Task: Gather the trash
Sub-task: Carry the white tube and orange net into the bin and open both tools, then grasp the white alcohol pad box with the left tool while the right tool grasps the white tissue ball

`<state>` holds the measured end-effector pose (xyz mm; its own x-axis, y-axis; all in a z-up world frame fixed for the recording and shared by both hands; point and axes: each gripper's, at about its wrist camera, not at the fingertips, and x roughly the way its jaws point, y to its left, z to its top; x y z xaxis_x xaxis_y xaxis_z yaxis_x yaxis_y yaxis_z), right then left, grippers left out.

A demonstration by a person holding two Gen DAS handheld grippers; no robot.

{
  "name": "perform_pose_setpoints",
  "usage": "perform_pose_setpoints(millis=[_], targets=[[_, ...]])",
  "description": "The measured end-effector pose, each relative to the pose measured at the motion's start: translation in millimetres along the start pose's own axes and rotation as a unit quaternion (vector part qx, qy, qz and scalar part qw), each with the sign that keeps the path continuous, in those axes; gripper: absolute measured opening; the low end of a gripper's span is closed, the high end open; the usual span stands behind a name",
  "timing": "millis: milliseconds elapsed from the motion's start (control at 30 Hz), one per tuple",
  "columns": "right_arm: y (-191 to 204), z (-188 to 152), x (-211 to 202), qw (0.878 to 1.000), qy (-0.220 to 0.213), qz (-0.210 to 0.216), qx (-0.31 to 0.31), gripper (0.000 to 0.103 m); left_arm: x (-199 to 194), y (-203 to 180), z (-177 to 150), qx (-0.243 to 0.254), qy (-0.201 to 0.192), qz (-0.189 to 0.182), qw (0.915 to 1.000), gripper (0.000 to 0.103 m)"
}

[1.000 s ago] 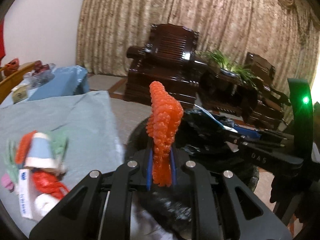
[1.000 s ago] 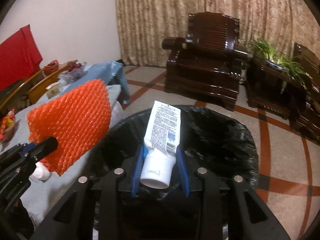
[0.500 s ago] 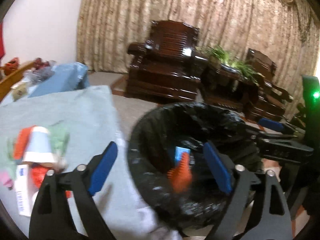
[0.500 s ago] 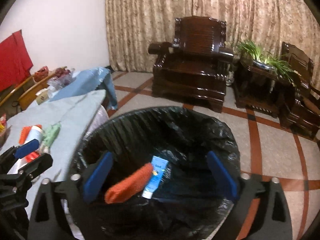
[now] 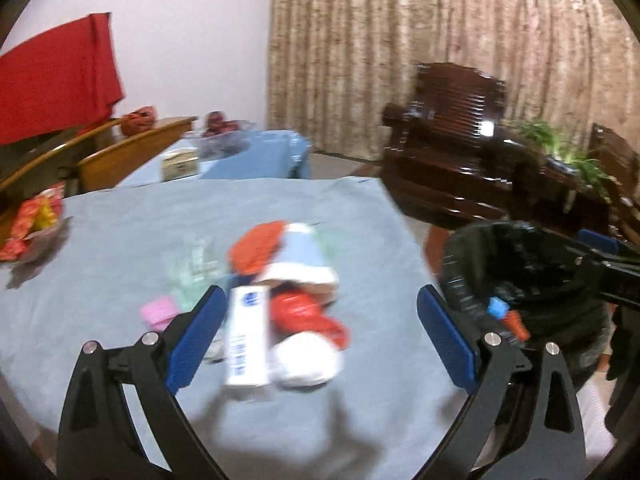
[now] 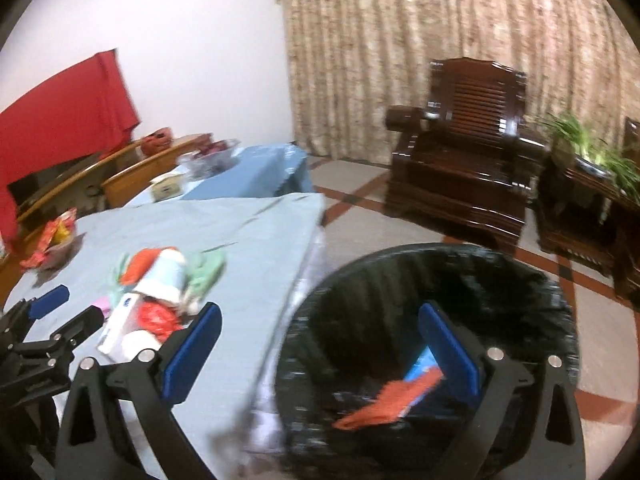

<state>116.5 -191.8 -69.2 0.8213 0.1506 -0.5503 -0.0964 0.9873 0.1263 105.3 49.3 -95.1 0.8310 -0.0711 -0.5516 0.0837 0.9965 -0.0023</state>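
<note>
Your table (image 5: pixel 120 240) carries a grey-blue cloth. A curtain (image 5: pixel 440 60) covers the far wall, with a dark armchair (image 6: pixel 464 160) and a plant (image 6: pixel 592 152) before it. A red cloth (image 5: pixel 52 80) hangs at the left.

The trash pile (image 5: pixel 280 300) lies mid-table: white box (image 5: pixel 246 340), red wrapper (image 5: pixel 304 314), orange net (image 5: pixel 258 246). The bin (image 6: pixel 500 280), black-lined, stands beside the table edge; an orange net piece (image 6: pixel 384 404) and a blue-capped tube (image 6: pixel 420 364) lie inside.

Your left gripper (image 5: pixel 318 340) is opening, jaws wide above the pile, holding nothing. Your right gripper (image 6: pixel 320 356) stands wide at the bin rim, empty.
</note>
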Motion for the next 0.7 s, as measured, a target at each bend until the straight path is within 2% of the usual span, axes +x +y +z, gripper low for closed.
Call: perform_pose_setpoints(millis=[200,300,367,633,700], targets=[[41,-13,20,0.999,0.015,0.032,-0.023,0.097,-2,35,-20,-0.020,0.017,0.041,0.9988,0.092],[57,-20,29,0.998,0.025,0.041,-0.037,0.097,7,43,-30,-0.027,0.031,0.042,0.9982,0.080],[66,-24,36,0.998,0.033,0.045,-0.044,0.096,13,44,-38,-0.029,0.038,0.042,0.9980,0.079],[70,-28,47,0.996,0.051,0.052,-0.052,0.087,44,48,-51,-0.032,0.058,0.035,0.9972,0.063],[70,-26,48,0.996,0.053,0.051,-0.054,0.087,53,48,-54,-0.029,0.065,0.031,0.9970,0.054]])
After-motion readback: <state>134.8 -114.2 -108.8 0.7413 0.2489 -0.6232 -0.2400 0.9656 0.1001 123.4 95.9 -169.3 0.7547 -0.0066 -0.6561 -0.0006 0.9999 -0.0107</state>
